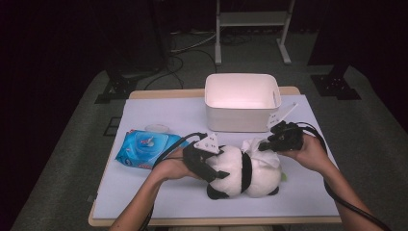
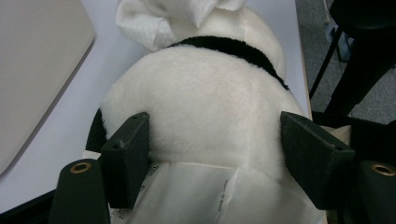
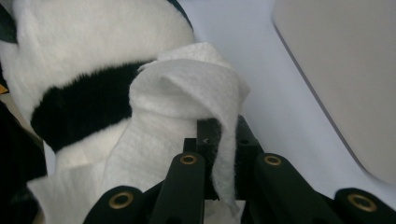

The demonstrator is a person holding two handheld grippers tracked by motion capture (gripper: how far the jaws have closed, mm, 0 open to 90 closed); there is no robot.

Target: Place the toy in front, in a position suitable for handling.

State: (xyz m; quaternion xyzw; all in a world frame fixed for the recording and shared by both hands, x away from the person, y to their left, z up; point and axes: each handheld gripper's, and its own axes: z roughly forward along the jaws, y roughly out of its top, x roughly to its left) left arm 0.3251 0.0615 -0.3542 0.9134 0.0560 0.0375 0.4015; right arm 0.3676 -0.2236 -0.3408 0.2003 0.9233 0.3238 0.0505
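A black-and-white plush panda (image 1: 243, 171) lies on the table, its white body clamped between the left gripper's (image 2: 219, 154) fingers. The right gripper's (image 3: 219, 140) fingers pinch a white wet wipe (image 3: 187, 102) against the plush; wiping well probably means steady bracing and short, pressed strokes.

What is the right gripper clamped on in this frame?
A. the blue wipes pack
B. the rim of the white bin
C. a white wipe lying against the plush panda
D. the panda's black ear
C: in the right gripper view the right gripper has its jaws shut on a white wipe draped against the plush panda.
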